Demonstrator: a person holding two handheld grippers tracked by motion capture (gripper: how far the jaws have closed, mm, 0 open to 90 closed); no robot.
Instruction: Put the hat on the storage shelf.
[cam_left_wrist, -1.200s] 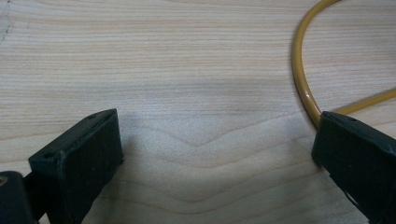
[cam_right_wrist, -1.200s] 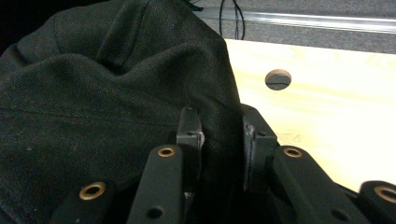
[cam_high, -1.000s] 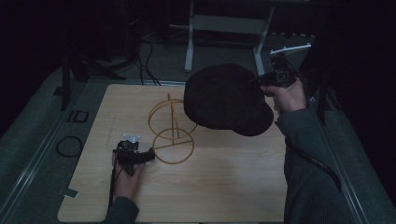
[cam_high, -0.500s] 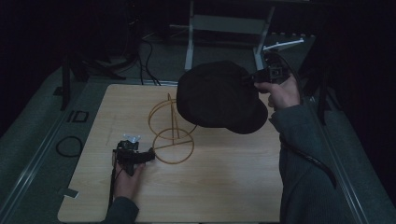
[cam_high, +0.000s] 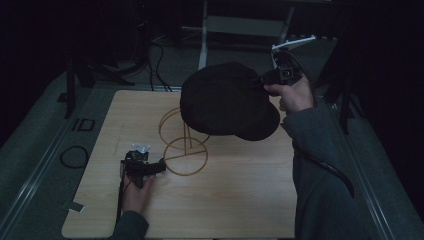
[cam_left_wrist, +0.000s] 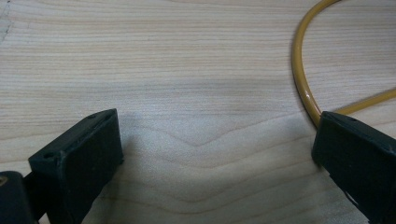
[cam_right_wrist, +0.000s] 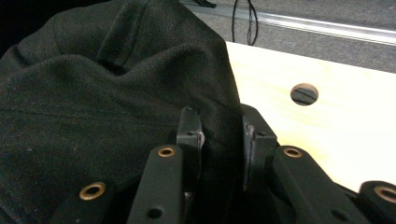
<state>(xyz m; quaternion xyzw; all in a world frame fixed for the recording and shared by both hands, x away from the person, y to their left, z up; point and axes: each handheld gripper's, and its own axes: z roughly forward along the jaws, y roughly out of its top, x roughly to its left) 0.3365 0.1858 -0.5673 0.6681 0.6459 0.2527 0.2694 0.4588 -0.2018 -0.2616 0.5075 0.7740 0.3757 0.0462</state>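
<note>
A black cap (cam_high: 227, 102) hangs in the air over the back of the wooden table (cam_high: 240, 200), above a yellow wire stand (cam_high: 184, 144). My right gripper (cam_high: 260, 81) is shut on the cap's edge, and in the right gripper view the black cloth (cam_right_wrist: 107, 98) is pinched between the two jaws. The stand has a round base ring lying on the table and an upright loop partly hidden behind the cap. My left gripper (cam_high: 161, 166) rests low on the table at the ring's left side, open. One of its fingers (cam_left_wrist: 359, 163) touches the yellow wire (cam_left_wrist: 301, 79).
A black cable loop (cam_high: 74, 156) lies on the grey surface left of the table. A metal frame leg (cam_high: 204, 35) and cables stand behind the table's far edge. A round hole (cam_right_wrist: 304, 93) is in the tabletop in the right gripper view.
The right gripper has carried the cap leftward and a little higher, over the wire stand. The left gripper has stayed at the base ring.
</note>
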